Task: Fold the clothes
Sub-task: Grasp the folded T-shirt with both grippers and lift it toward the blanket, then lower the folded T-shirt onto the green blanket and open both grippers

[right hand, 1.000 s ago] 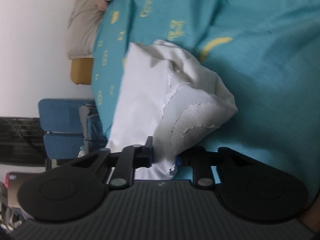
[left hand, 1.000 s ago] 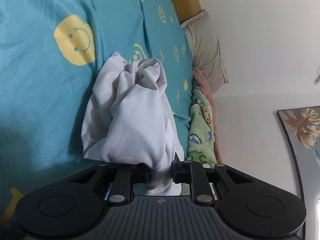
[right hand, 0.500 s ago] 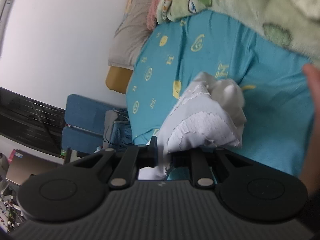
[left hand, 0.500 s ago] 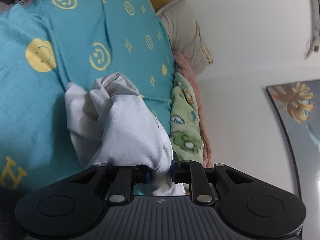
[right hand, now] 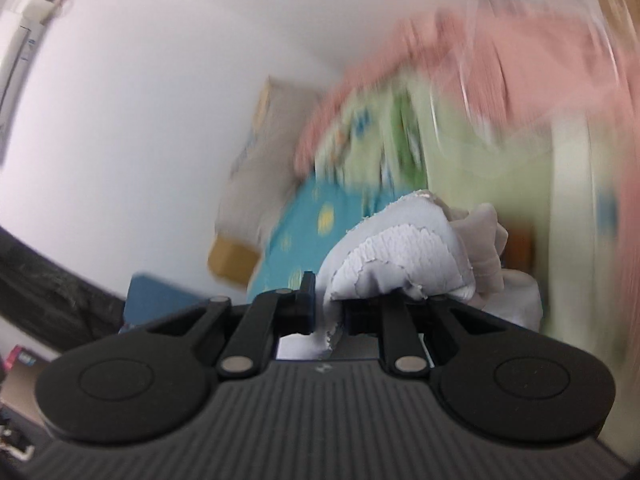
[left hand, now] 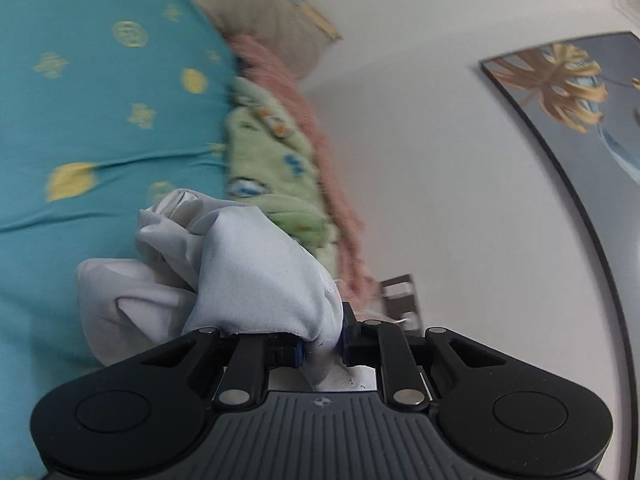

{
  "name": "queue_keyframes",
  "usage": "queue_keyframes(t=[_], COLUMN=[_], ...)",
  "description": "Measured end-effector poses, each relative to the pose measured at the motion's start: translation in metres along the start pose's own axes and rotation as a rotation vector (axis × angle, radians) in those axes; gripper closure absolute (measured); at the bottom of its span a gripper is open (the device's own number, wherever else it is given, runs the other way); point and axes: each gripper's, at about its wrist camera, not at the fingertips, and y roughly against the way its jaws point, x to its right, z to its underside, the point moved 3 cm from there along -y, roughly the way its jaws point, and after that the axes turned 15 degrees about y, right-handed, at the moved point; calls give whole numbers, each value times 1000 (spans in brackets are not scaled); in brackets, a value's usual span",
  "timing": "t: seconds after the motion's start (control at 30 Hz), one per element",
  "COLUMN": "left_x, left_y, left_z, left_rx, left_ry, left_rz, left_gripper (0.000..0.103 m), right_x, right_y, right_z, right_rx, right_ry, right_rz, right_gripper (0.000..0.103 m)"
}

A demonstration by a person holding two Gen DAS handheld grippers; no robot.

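Above the bed point(left hand: 100, 120), left gripper point(left hand: 322, 350) and right gripper point(right hand: 328, 316) each clamp bunched white garment point(left hand: 248, 272) fabric.

There is one white garment point(left hand: 248, 276), bunched up. Two black grippers, the left gripper point(left hand: 322, 350) and the right gripper point(right hand: 328, 316), each pinch it. One teal bedsheet point(left hand: 100, 112). One green blanket point(left hand: 276, 168). One pink blanket point(left hand: 320, 148). One framed picture point(left hand: 568, 92). One blue chair point(right hand: 160, 300).
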Motion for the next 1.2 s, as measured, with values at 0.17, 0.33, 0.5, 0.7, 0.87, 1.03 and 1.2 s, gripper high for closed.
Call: queue_keyframes(t=[0.17,0.33,0.5,0.7,0.87,1.03,1.2], left_x=[92,103,0,-54,-10,46,75], left_y=[-101,-180,-209,-195,-143,-65,18], left_z=[14,54,103,130,137,160,193], left_rx=[-16,-65,-195,-226,-159,-26,74], left_ry=[-113,-229,-386,-520,-648,-819,-935], left_rz=[142,138,-57,-183,-216,-175,-127], left_gripper=[86,85,85,68,41,0,0], right_x=[6,38,118,152,127,70,18], right_y=[15,25,9,8,30,87,140], right_z=[-92,-122,-64,-13,-21,-16,-3], right_rx=[216,326,90,-73,-84,14,89], right_ry=[193,323,271,222,211,344,448], right_rz=[77,201,349,430,450,443,415], right_gripper=[87,87,87,85,67,13,13])
